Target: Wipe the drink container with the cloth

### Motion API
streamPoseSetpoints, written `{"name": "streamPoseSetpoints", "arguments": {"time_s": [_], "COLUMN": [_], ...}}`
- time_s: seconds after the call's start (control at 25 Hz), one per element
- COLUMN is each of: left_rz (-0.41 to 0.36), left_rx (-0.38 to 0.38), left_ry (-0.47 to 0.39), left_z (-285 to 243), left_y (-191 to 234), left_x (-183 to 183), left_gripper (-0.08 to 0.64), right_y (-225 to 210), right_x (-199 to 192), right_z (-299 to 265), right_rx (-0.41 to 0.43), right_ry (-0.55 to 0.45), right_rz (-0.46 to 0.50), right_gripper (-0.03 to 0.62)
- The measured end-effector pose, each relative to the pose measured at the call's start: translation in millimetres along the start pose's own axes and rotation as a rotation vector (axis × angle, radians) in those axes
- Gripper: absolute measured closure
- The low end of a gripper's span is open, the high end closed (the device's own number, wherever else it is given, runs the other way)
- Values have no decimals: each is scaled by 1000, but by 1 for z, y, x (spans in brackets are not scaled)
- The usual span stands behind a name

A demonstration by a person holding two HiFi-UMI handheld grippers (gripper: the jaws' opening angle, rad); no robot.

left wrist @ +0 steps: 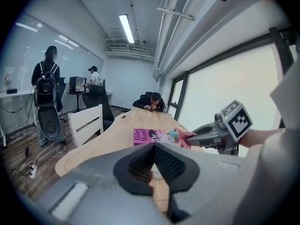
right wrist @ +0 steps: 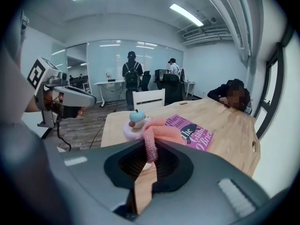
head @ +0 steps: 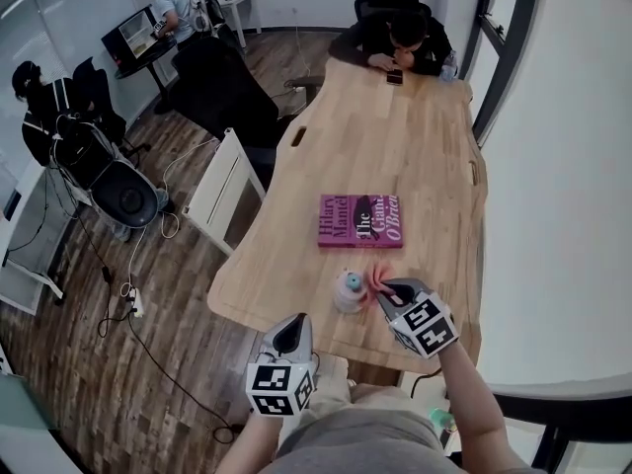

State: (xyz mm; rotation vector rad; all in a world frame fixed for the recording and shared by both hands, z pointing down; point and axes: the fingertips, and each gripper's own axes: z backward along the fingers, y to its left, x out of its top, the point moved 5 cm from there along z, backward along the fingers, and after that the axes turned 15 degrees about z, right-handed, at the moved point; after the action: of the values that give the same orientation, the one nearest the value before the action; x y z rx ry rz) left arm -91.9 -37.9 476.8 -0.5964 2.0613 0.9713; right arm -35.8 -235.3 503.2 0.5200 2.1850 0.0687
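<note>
A small pale pink drink container [head: 349,292] with a blue knob on its lid stands near the front edge of the wooden table [head: 415,146]. It shows also in the right gripper view as the container [right wrist: 133,125] and in the left gripper view as the container [left wrist: 174,136]. My right gripper [head: 380,286] is shut on a pink knitted cloth [right wrist: 157,134], which lies against the container's right side. My left gripper [head: 293,336] hangs shut and empty just off the table's front edge, left of the container.
A magenta book [head: 359,220] lies flat behind the container. A person [head: 400,39] leans on the table's far end. A white chair [head: 225,184] stands at the table's left side. Other people, office chairs and cables [head: 128,294] fill the floor to the left.
</note>
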Motion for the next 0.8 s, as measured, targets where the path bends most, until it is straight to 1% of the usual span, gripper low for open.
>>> {"name": "streamPoseSetpoints", "arguments": {"time_s": [0.16,0.48,0.8], "left_rz": [-9,-26,-36], "left_rx": [-17,-35,-47], "left_ry": [11,32,42], "left_z": [-8,-28,-41], "left_y": [-1,0,4], "left_x": [3,12,17], "left_gripper": [557,557,557], "right_y": [-7,-16,-14], "right_x": [0,1,-1], "right_z": [-9,-26,-38], "right_rx": [7,71,126], "right_ry": [32,41,83], "right_rz": [37,76,134], "right_gripper": [571,569,569]}}
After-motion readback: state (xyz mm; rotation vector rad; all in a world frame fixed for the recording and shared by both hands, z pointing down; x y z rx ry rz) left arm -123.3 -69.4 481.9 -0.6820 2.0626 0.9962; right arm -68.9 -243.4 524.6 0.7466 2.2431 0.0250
